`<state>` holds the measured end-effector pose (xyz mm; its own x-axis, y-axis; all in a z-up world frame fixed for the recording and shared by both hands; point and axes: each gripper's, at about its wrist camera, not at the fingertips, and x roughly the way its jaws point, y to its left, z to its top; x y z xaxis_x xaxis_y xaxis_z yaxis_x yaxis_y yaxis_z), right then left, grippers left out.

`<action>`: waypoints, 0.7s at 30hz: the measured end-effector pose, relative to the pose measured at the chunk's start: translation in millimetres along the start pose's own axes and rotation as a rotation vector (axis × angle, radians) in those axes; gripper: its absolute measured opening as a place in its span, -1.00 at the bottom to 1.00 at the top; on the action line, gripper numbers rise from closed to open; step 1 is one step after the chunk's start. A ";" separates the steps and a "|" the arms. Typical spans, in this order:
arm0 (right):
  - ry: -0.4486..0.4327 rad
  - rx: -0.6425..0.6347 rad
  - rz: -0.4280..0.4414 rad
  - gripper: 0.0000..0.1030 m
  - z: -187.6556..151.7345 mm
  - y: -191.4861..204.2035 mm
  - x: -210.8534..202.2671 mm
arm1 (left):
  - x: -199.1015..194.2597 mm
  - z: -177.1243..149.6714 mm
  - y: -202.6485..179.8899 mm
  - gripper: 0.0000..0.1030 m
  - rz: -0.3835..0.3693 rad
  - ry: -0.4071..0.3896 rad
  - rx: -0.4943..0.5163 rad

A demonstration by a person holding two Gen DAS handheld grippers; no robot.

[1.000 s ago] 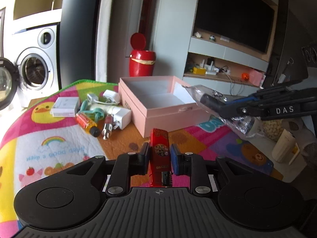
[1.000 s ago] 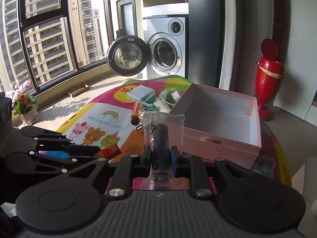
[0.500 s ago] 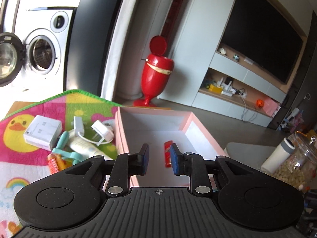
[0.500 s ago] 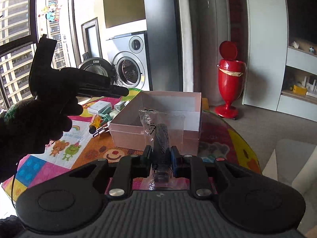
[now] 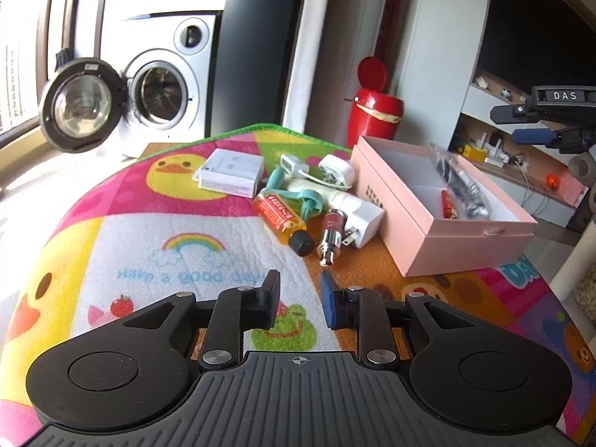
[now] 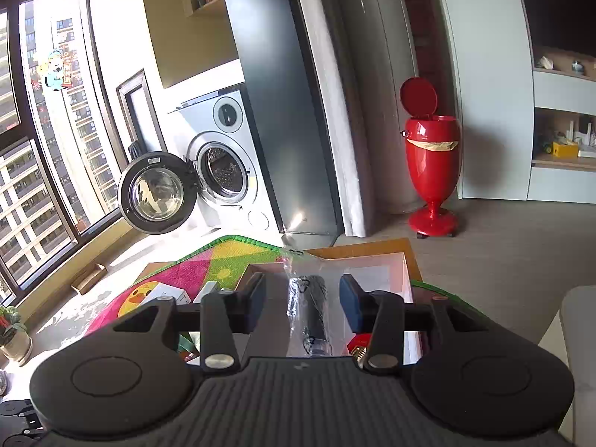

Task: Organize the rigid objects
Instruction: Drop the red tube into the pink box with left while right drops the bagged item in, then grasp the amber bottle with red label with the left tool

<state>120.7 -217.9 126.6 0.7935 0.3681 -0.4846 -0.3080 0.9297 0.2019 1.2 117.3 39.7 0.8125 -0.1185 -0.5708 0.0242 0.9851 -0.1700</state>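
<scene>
A pink open box (image 5: 417, 223) stands on the colourful play mat (image 5: 111, 223). Inside lie a small red item (image 5: 449, 204) and a black cylinder in a clear plastic bag (image 5: 460, 186). My left gripper (image 5: 298, 294) is open and empty, low over the mat in front of a pile: an orange bottle (image 5: 281, 221), a red plug-like piece (image 5: 331, 232), white chargers (image 5: 363, 223), a teal clip (image 5: 305, 197) and a white carton (image 5: 231, 173). My right gripper (image 6: 302, 300) is open above the box (image 6: 404, 275); the bagged cylinder (image 6: 308, 313) lies between its spread fingers, released.
A red pedal bin (image 5: 374, 110) stands behind the table on the floor. A washing machine with its door open (image 5: 156, 89) is at the back left. Shelves with small items (image 5: 514, 141) are at the right. The right gripper shows in the left wrist view (image 5: 551, 119).
My left gripper has pulled back from the box to the mat, open. My right gripper has moved over the box and opened, letting go of the bagged cylinder.
</scene>
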 end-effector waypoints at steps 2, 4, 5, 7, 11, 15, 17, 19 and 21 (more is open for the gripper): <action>0.020 -0.051 0.012 0.24 -10.9 10.3 -0.3 | 3.7 0.8 11.8 -0.50 0.017 0.007 -0.057; 0.042 -0.105 -0.004 0.25 -26.1 20.6 -3.7 | 11.9 7.8 19.8 -0.50 0.022 0.014 -0.113; 0.056 -0.139 -0.008 0.25 -37.6 25.5 -7.7 | 16.7 11.9 22.0 -0.50 0.019 0.018 -0.138; 0.086 -0.173 -0.001 0.25 -55.7 29.5 -15.5 | 28.4 22.2 24.2 -0.50 -0.007 0.023 -0.182; 0.143 -0.196 0.011 0.25 -85.7 26.7 -32.1 | 52.0 40.9 24.2 -0.50 -0.019 0.029 -0.251; 0.138 -0.251 -0.032 0.26 -103.2 24.4 -44.6 | 80.8 54.9 19.7 -0.50 0.033 0.071 -0.241; 0.136 -0.264 -0.035 0.26 -106.3 25.5 -46.3 | 92.9 55.9 18.0 -0.40 0.050 0.103 -0.240; 0.135 -0.265 -0.028 0.26 -105.1 25.9 -44.1 | 99.4 54.8 17.9 -0.25 0.063 0.114 -0.244; 0.136 -0.266 -0.014 0.26 -103.8 28.5 -40.2 | 102.1 52.3 18.8 -0.21 0.062 0.111 -0.255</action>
<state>25.6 -205.0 63.5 0.7268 0.3367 -0.5986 -0.4382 0.8985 -0.0266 115.1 130.2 20.3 0.7387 -0.0857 -0.6686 -0.1823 0.9295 -0.3206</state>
